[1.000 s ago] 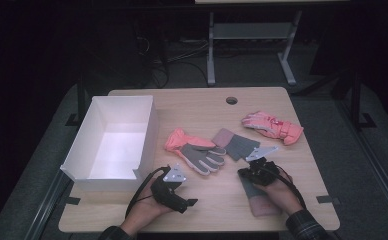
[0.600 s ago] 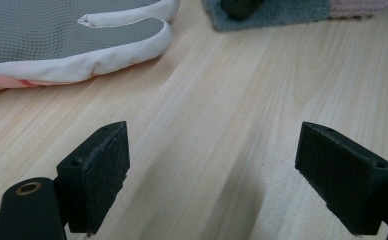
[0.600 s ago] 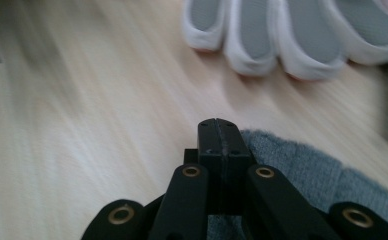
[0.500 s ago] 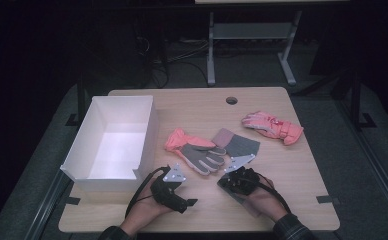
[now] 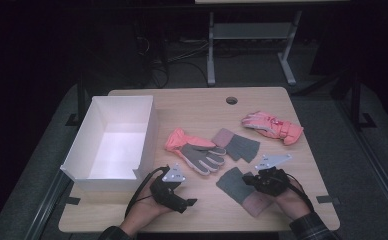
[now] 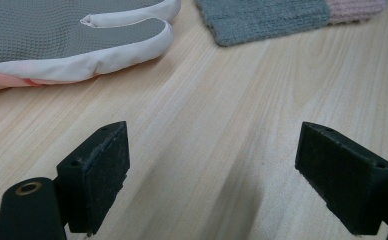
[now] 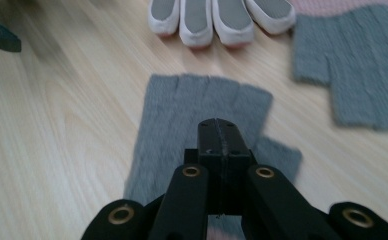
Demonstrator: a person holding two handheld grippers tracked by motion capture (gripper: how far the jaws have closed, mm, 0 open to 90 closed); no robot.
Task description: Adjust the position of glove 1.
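1. The wooden table (image 5: pixel 197 102) is filling the middle of the high view.
2. The white box (image 5: pixel 113 137) is sitting at centre left.
3. A pink ski glove (image 5: pixel 272 126) is lying at upper right; a second pink glove with a grey palm (image 5: pixel 196 151) is lying at centre, beside a grey knit mitt (image 5: pixel 236 144).
4. Another grey knit glove (image 5: pixel 238 187) is lying at lower centre, under the right gripper (image 7: pixel 220 131), whose jaws are pressing together with nothing between them.
5. The left gripper (image 6: pixel 217 185) is resting at lower left of centre, jaws standing wide and released over bare wood.
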